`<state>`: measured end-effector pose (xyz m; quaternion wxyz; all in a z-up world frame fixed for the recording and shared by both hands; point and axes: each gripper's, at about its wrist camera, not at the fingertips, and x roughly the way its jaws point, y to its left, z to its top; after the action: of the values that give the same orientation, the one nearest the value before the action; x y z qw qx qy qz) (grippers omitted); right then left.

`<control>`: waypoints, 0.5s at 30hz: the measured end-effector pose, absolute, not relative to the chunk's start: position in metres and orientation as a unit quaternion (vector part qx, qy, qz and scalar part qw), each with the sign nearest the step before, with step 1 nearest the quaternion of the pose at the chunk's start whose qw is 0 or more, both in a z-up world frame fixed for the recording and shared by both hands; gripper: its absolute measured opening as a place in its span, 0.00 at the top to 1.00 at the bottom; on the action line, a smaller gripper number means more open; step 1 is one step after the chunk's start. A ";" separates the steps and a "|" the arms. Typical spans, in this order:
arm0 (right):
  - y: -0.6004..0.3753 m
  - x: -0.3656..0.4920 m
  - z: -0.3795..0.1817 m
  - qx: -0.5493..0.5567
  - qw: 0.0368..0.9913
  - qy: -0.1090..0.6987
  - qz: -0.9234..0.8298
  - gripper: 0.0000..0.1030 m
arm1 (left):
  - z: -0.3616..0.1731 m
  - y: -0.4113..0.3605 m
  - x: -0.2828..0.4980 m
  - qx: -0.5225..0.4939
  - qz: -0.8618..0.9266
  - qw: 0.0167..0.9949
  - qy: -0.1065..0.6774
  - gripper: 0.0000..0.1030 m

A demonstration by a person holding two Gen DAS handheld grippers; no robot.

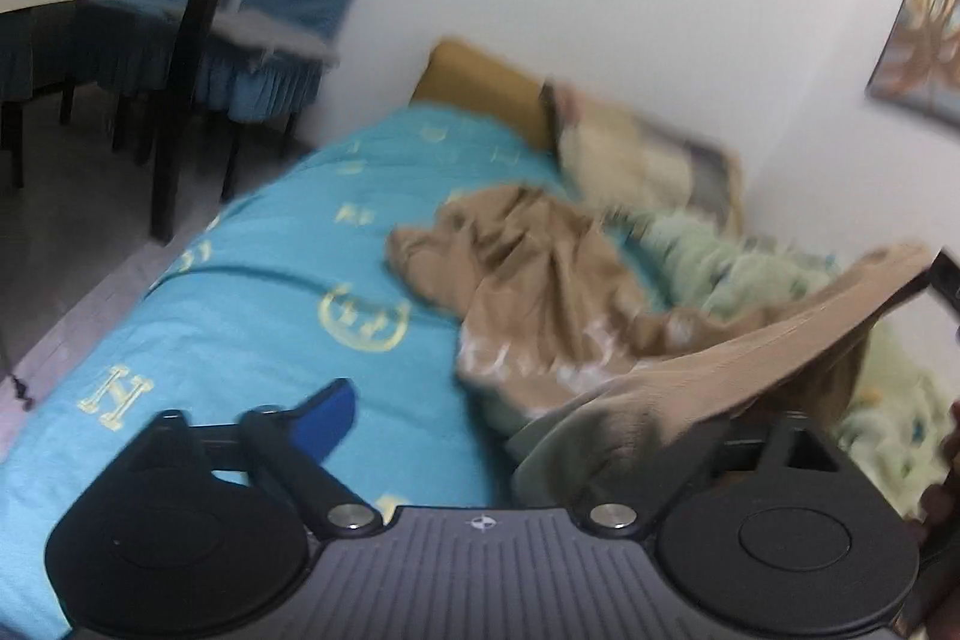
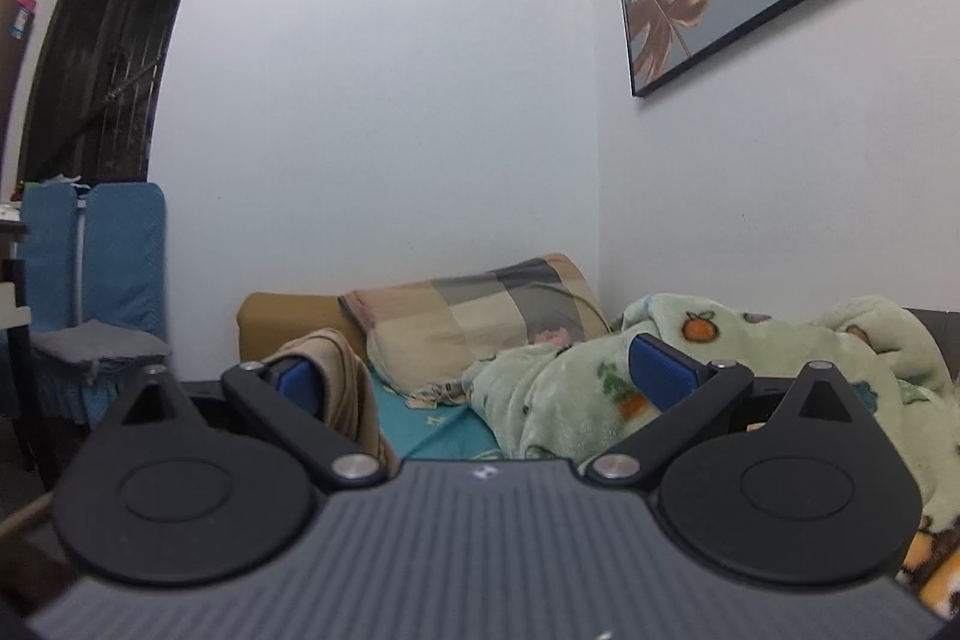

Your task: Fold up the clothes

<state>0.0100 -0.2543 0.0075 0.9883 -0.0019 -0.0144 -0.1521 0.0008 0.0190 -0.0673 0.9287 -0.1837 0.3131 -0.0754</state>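
A tan garment (image 1: 528,280) lies crumpled on the teal bed cover (image 1: 252,280). One edge of it rises taut toward a black part (image 1: 947,274) at the right border. My left gripper (image 1: 540,409) is open wide. Its left blue pad (image 1: 327,421) hangs bare over the cover, and its right finger is hidden under a fold of the tan cloth (image 1: 720,376) draped across it. In the right wrist view my right gripper (image 2: 480,373) is open too. The tan garment (image 2: 345,388) hangs over its left pad (image 2: 300,382), while the right pad (image 2: 660,370) is bare.
A green fleece blanket (image 2: 750,376) is heaped on the right of the bed, with a patchwork pillow (image 2: 480,310) and a mustard cushion (image 1: 474,82) at the head. A blue-covered chair (image 1: 288,10) and a dark-legged table (image 1: 174,118) stand left of the bed. White walls close the far side and right.
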 end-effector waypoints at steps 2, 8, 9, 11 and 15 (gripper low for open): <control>-0.247 0.019 -0.001 -0.041 0.987 0.004 -0.156 0.00 | -0.079 0.030 0.009 -0.202 -0.035 0.914 0.351 0.12; -0.240 0.034 -0.039 -0.045 0.977 0.156 -0.140 0.00 | -0.071 0.063 0.010 -0.267 0.016 0.903 0.337 0.16; -0.239 0.027 -0.036 -0.040 0.978 0.147 -0.145 0.00 | -0.059 0.061 0.005 -0.253 0.014 0.914 0.316 0.16; -0.237 0.015 -0.016 -0.038 0.980 0.119 -0.156 0.00 | -0.035 0.058 -0.005 -0.223 0.010 0.936 0.272 0.16; -0.233 -0.013 0.051 -0.040 0.985 0.059 -0.155 0.00 | 0.046 0.061 -0.021 -0.226 -0.001 0.959 0.173 0.16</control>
<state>-0.0129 -0.2325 0.0513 0.9853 -0.0399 0.0588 -0.1554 -0.0212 0.0612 0.0457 0.9587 -0.2257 0.1731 -0.0007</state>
